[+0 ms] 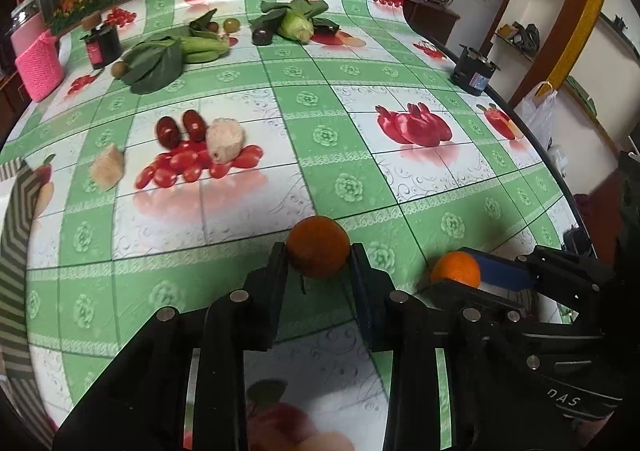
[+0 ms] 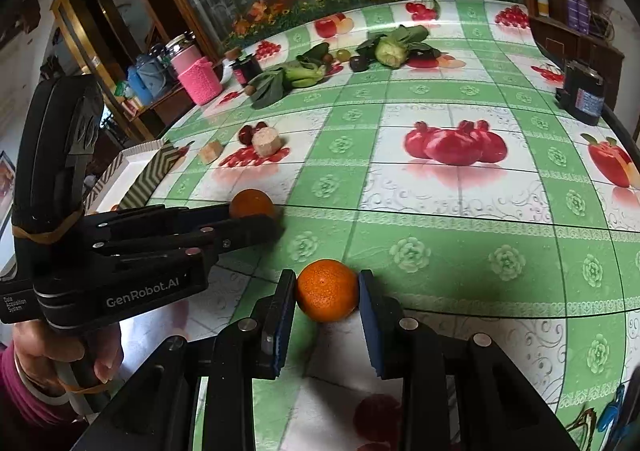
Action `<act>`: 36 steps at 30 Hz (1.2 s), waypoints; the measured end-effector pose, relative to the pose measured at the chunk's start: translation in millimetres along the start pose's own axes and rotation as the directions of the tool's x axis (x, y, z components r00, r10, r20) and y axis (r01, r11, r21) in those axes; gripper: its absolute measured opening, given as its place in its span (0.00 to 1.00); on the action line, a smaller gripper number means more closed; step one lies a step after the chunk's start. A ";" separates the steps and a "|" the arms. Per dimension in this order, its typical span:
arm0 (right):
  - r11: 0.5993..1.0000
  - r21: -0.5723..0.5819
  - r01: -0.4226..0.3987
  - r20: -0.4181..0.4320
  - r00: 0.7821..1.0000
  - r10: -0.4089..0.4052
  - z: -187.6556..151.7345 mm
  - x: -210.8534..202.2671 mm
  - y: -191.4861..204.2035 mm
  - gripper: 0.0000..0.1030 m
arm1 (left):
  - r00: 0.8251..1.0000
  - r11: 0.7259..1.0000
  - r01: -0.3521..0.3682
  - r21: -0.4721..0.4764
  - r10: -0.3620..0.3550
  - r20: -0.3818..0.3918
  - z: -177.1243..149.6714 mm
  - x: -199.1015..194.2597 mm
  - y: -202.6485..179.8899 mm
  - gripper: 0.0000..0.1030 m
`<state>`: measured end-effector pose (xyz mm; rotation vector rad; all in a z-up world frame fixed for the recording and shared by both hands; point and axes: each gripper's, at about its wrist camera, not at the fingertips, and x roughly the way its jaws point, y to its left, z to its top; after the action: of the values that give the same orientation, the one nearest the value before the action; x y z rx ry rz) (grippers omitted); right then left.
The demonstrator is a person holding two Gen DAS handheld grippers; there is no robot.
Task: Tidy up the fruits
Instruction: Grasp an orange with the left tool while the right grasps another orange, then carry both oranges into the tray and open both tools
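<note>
My left gripper (image 1: 319,251) is shut on a dark orange tangerine (image 1: 318,247), held just above the tablecloth; it also shows in the right wrist view (image 2: 251,204) between the left gripper's fingers (image 2: 240,231). My right gripper (image 2: 327,291) is shut on a brighter orange (image 2: 327,290); that orange shows in the left wrist view (image 1: 456,269) to the right. Farther off lie two red dates (image 1: 182,127), a pale lotus-root chunk (image 1: 225,139), a tan chunk (image 1: 107,169), bananas (image 1: 202,47), leafy greens (image 1: 154,65), a corn cob (image 1: 296,25) and a dark plum (image 1: 262,36).
A zigzag-patterned tray (image 2: 132,175) sits at the table's left edge. A pink knitted cup (image 1: 38,65), a black jar (image 1: 103,45) and a black device (image 1: 474,71) stand near the table edges. A mirror wall backs the table.
</note>
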<state>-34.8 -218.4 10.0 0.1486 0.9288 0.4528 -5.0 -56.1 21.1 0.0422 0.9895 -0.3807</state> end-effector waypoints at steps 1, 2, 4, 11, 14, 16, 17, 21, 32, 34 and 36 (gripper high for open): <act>1.000 -0.007 -0.003 0.000 1.000 0.003 -0.4 0.1 3.9 0.30 | 1.000 1.000 -0.009 -0.001 0.009 0.005 -1.7 -3.2 1.5 0.29; 1.000 -0.013 -0.007 -0.001 1.000 0.007 -0.7 0.4 7.7 0.30 | 1.000 1.000 -0.019 -0.002 0.019 0.010 -3.6 -6.8 3.2 0.29; 1.000 -0.023 -0.016 -0.001 1.000 0.016 -1.0 0.9 15.6 0.30 | 0.999 1.000 -0.029 -0.009 0.029 0.024 -8.7 -16.6 8.6 0.29; 0.995 -0.069 -0.066 0.014 0.998 0.067 0.8 -0.3 52.3 0.30 | 0.993 0.994 -0.092 -0.054 0.096 0.066 -32.8 -48.8 36.7 0.29; 0.992 -0.089 -0.088 0.008 0.996 0.089 1.7 3.7 71.3 0.30 | 0.990 0.991 -0.112 -0.068 0.118 0.076 -43.1 -60.3 48.3 0.29; 0.989 -0.106 -0.103 0.001 0.995 0.103 2.2 6.8 84.8 0.30 | 0.985 0.987 -0.141 -0.077 0.148 0.093 -49.4 -69.7 56.7 0.29; 0.987 -0.115 -0.110 0.000 0.994 0.111 2.4 8.1 91.1 0.30 | 0.981 0.985 -0.156 -0.080 0.164 0.101 -52.3 -74.1 60.2 0.29; 0.977 -0.147 -0.153 -0.009 0.988 0.153 3.9 15.0 118.2 0.30 | 0.967 0.973 -0.204 -0.111 0.218 0.131 -63.0 -92.0 79.8 0.29; 0.939 -0.264 -0.218 -0.050 0.976 0.213 14.2 39.7 196.2 0.30 | 0.917 0.924 -0.322 -0.207 0.359 0.175 -88.4 -138.4 140.2 0.29; 0.930 -0.285 -0.232 -0.062 0.973 0.223 15.4 45.5 209.9 0.30 | 0.906 0.911 -0.344 -0.226 0.385 0.175 -94.9 -145.8 152.1 0.29; 0.922 -0.301 -0.242 -0.073 0.970 0.231 15.1 48.8 220.9 0.29 | 0.900 0.901 -0.356 -0.248 0.402 0.170 -100.7 -150.9 163.1 0.29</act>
<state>-66.5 2.1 52.5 -0.0339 0.8672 0.8222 -105.8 161.2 67.0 0.0011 0.7761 0.0834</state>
